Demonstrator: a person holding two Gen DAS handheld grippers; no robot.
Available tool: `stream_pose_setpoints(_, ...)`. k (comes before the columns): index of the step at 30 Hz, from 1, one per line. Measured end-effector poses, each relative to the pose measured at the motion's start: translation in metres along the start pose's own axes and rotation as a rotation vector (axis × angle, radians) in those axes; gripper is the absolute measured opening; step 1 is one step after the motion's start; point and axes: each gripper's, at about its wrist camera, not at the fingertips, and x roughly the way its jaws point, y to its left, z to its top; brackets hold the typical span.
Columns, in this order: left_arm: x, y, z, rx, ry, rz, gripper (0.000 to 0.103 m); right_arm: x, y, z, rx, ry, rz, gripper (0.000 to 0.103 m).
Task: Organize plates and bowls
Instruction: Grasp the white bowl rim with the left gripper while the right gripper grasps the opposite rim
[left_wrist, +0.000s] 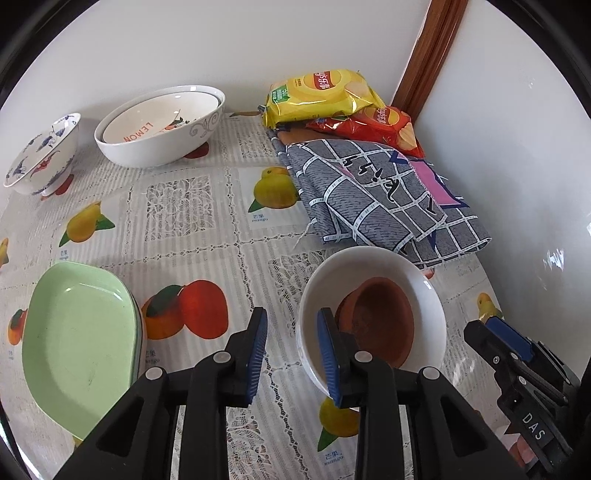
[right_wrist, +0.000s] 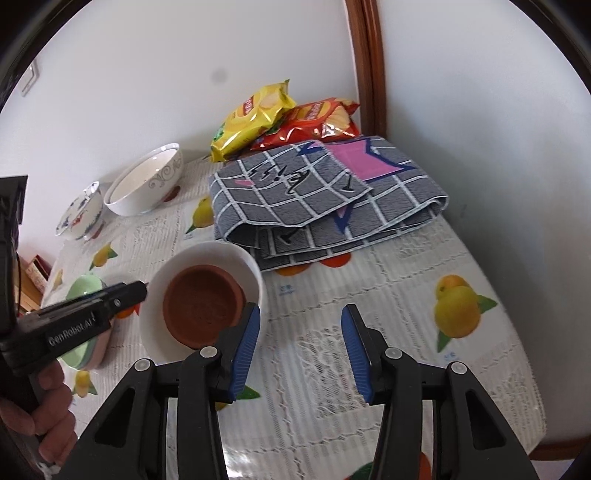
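A white bowl (left_wrist: 369, 262) (right_wrist: 221, 254) with a terracotta bowl (left_wrist: 384, 317) (right_wrist: 203, 302) nested in it stands on the fruit-print tablecloth. My left gripper (left_wrist: 293, 354) (right_wrist: 142, 290) is open astride the bowl's near-left rim, and its pads do not press on it. My right gripper (right_wrist: 301, 350) (left_wrist: 480, 328) is open over bare cloth just right of the bowl, with nothing between its fingers. A stack of green plates (left_wrist: 74, 332) (right_wrist: 83, 288) lies to the left. At the back, a large white bowl (left_wrist: 147, 151) (right_wrist: 147, 181) holds a smaller one (left_wrist: 155, 122). A blue floral bowl (left_wrist: 40, 158) (right_wrist: 81, 214) stands beside it.
A folded grey checked cloth (left_wrist: 376, 195) (right_wrist: 314, 192) lies behind the white bowl. Yellow and red crisp bags (left_wrist: 321, 96) (right_wrist: 255, 114) sit in the corner by a wooden frame (right_wrist: 369, 74). White walls close the back and right. A hand (right_wrist: 44, 406) holds the left gripper.
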Motion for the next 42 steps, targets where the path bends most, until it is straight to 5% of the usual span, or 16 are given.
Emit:
stream_pose_setpoints(10,0.023,0.000,0.003,0.020,0.048,0.009,0.027,0.039,0.015,0.004,-0.012,0.073,0.013,0.029)
stream_pose_setpoints(22,0.049,-0.002,0.004,0.042,0.090,0.061,0.035,0.062,0.037,0.006,-0.097,0.127,-0.114,0.026)
stream_pose_setpoints(32,0.054,0.000,0.005,0.018,0.078,0.031,0.036,0.068,0.034,0.008,-0.088,0.138,-0.141,0.038)
stream_pose_setpoints(42,0.055,0.003,0.004,0.006,0.069,0.008,0.034,0.072,0.021,0.010,-0.018,0.143,-0.080,0.046)
